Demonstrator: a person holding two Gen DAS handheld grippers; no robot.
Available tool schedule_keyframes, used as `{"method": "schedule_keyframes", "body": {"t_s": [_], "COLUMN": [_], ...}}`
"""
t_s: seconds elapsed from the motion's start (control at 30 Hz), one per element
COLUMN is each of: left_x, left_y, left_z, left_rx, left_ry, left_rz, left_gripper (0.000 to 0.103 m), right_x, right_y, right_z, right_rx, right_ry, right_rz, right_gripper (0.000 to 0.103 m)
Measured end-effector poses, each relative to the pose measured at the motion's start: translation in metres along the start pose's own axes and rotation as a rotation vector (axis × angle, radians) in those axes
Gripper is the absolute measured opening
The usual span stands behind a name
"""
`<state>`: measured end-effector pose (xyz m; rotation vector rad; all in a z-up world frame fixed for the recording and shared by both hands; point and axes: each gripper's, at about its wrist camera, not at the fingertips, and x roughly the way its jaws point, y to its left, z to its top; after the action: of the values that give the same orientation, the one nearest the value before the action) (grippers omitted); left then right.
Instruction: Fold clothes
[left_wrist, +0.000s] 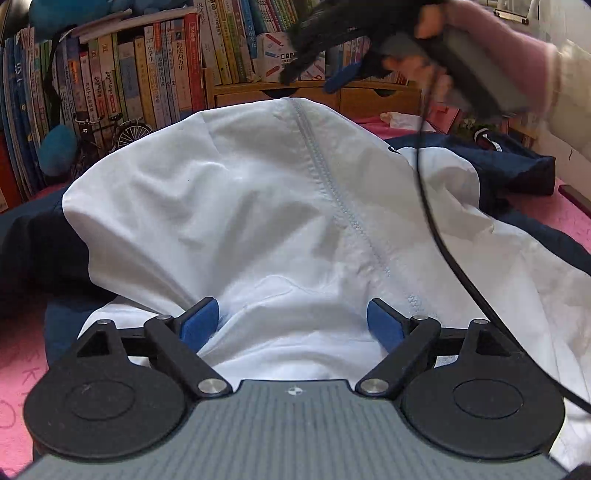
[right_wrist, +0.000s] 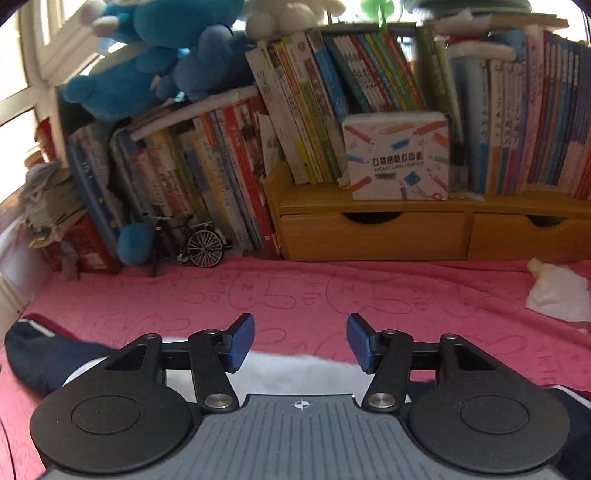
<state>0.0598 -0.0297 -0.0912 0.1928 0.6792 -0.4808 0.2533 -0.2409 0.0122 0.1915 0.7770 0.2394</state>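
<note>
Jacket (left_wrist: 258, 221) lies on the pink desk (right_wrist: 332, 295). Both jaws stand apart, empty: left hand-held gripper (left_wrist: 293, 325), right hand-held gripper (right_wrist: 301, 341). Pinch one layer at the hem.

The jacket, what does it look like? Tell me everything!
The jacket is white, thin and crinkly, with dark navy sleeves and sides. A zip runs down its middle. It lies rumpled and humped up on the pink cover. The open left gripper sits low over its near edge, gripping nothing.

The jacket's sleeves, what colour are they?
Navy sleeves on a white jacket; clearest in the left wrist view.
</note>
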Motion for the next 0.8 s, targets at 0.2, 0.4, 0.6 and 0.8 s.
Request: {"method": "schedule_keyframes", "body": {"t_s": [0.2,0.4,0.6,0.8], "left_x": [0.003,0.007,0.008,0.010], "left_y": [0.001,0.000,-0.002,-0.003], "left_z": [0.002,0.003,0.004,0.003], "left_rx": [-0.010,-0.010,-0.003,-0.002], "left_ry": [0.004,0.009,0.010,0.012], "left_rz": [-0.007,-0.011,-0.003,0.003], "left_gripper": [0.093,0.096,0.097,0.099], "right_x": [0.050,-0.037,-0.084,-0.101], "right_y": [0.011,0.027,0.033,0.049], "right_z": [-0.033,-0.101,-0.167,-0.191], "right_rx": [0.011,-0.169,-0.262,-0.350], "right_ry": [0.228,0.234,0.175,0.134], "right_rz": [0.004,0.114,0.064,0.016], "right_gripper": [0.023,0.022,0.020,0.022]}}
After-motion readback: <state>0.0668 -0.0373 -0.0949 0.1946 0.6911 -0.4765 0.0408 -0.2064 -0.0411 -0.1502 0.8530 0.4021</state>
